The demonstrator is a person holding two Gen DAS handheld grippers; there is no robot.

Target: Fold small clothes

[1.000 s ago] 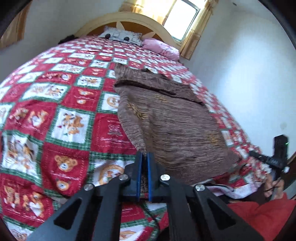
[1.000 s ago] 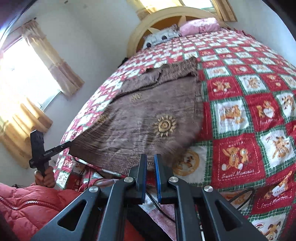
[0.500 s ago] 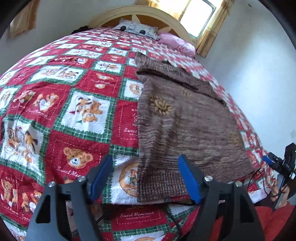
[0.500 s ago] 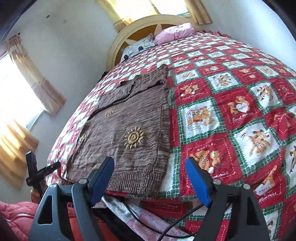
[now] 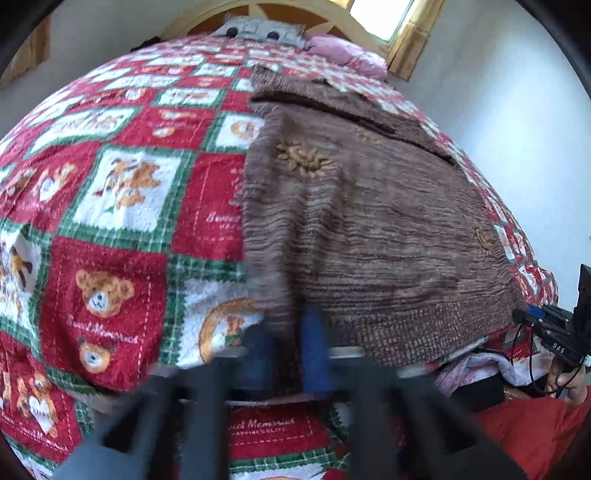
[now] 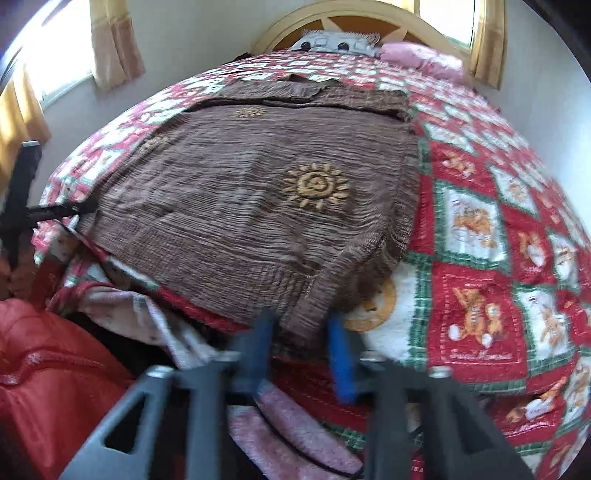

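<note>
Both pairs of jaws, spread wide half a second earlier, had swung inward and sunk toward the near edge of the bed. We saw the left gripper [image 5: 286, 343] pressed together on the ribbed hem of the brown knitted sweater [image 5: 362, 221] at its near left corner, the blue pads pinching the cloth. The right gripper [image 6: 303, 347] was closing, with a fold of the hem at the near right corner between its blue fingers [image 6: 341, 365]; motion blur kept us from telling whether the pads already pressed it.

The sweater lay flat along one side edge of the bed, its hem at the near edge and its neck toward the arched wooden headboard [image 6: 369, 16]. Its knit was streaky and coarse, with a waffle-like ribbed band and embroidered tan sun motifs [image 6: 317, 186]. Under it spread a fleecy red, green and white checked blanket [image 5: 110, 206] printed with teddy bears; we could read "Sweet Memories" on its red squares. A red quilted jacket [image 6: 55, 373] filled one lower corner.
</note>
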